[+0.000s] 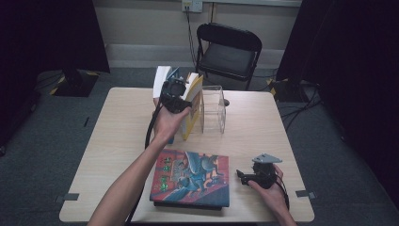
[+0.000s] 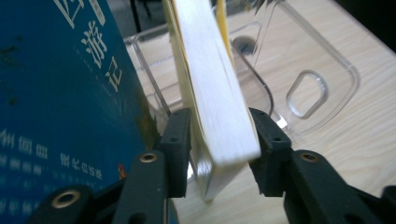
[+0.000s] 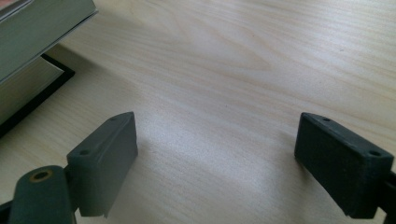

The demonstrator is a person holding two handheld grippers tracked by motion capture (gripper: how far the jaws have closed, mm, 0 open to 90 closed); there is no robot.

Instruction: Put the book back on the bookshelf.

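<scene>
A yellow-covered book stands tilted at the back of the table, leaning by a clear plastic book rack. My left gripper is shut on it. In the left gripper view its jaws press both sides of the yellow book near the pale page edge, with my left gripper low on the book. A blue book stands just left of it, and the clear rack lies behind. My right gripper rests open beside a colourful book that lies flat on a stack. Bare table shows between the jaws of my right gripper.
The wooden table has free room on its right and left sides. The book stack's corner lies just left of the right gripper. A black folding chair stands behind the table. Dark curtains flank the room.
</scene>
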